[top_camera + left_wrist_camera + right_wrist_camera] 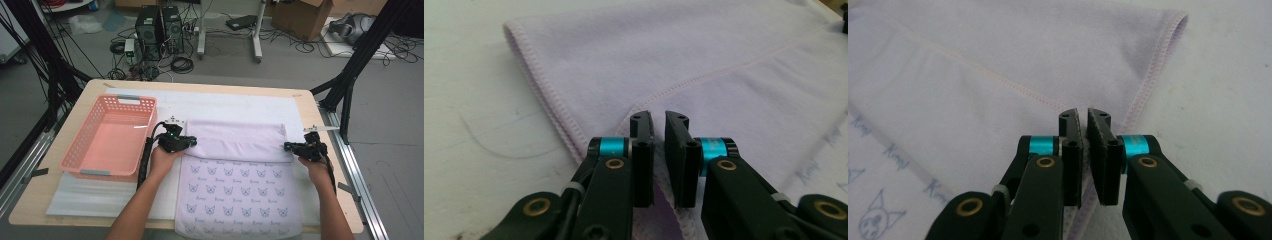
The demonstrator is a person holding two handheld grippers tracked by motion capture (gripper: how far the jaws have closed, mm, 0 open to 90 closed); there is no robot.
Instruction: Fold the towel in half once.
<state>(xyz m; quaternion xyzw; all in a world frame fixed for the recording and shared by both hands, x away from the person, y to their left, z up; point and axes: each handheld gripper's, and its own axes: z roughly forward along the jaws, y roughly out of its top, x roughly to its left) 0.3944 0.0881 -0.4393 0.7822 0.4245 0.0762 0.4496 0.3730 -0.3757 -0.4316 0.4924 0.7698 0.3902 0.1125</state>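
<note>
A lilac towel (235,142) printed with small cat faces lies on the white mat, its far part folded back toward the person so the plain side faces up. My left gripper (192,142) is at the left corner of that folded flap. In the left gripper view the jaws (659,120) stand almost together with the towel's (704,55) stitched hem between the pads. My right gripper (287,146) is at the flap's right corner. In the right gripper view its jaws (1083,117) pinch the hem of the towel (998,50) the same way.
An empty pink plastic basket (75,145) stands left of the towel, close beside my left hand. A white foam mat (225,102) covers most of the wooden table (305,107). Black frame posts, cables and computer cases stand on the floor beyond the table.
</note>
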